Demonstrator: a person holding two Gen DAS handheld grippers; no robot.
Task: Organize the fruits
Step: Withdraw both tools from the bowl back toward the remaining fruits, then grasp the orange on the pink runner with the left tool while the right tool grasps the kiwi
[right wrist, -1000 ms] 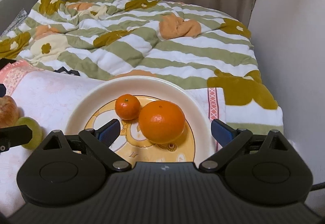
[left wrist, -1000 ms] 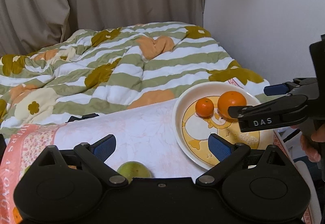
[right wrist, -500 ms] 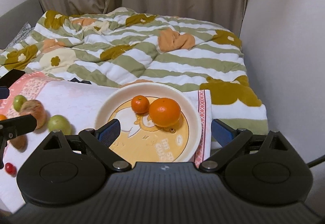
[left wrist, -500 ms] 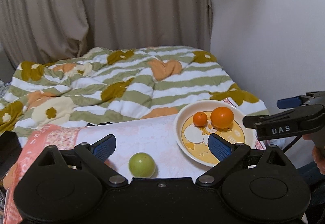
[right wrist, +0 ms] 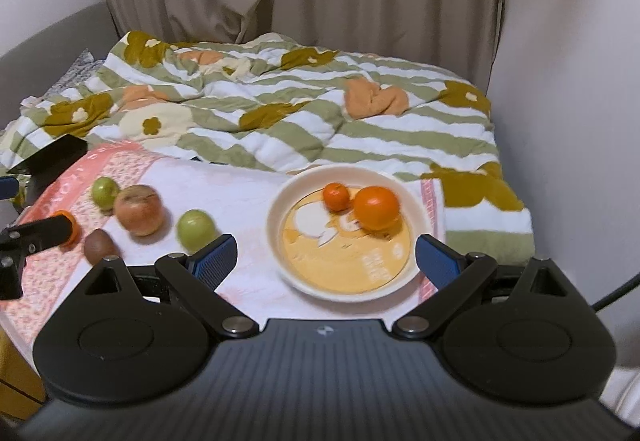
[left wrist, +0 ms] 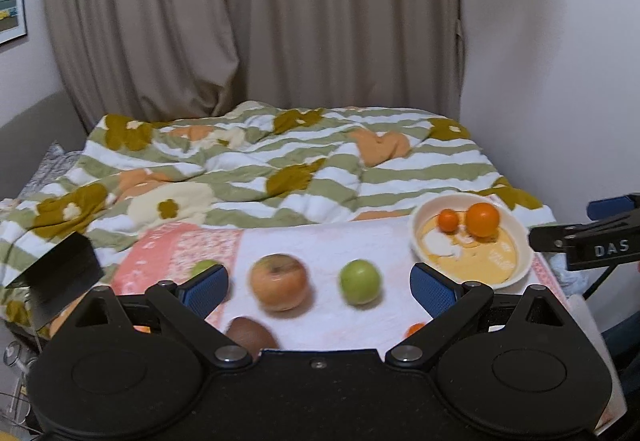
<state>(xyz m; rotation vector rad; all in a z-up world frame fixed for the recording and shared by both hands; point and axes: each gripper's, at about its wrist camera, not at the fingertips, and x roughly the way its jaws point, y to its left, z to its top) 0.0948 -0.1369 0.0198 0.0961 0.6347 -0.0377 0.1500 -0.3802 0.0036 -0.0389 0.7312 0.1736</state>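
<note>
Left tool (left wrist: 319,283): wide open, empty; apple (left wrist: 279,281) and green fruit (left wrist: 360,281) between its fingers. Right tool (right wrist: 326,261): wide open, empty; plate (right wrist: 412,201) ahead, holding two oranges (right wrist: 376,207).

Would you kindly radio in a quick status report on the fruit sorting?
Left claw open, empty. Right claw open, empty. Two oranges on plate; apple and green fruit loose on towel. Nothing blocking.

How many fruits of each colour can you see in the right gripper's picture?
Round orange fruits: 3
Round green fruits: 2
Reddish-yellow apple: 1
Brown kiwi: 1
Total: 7
</note>
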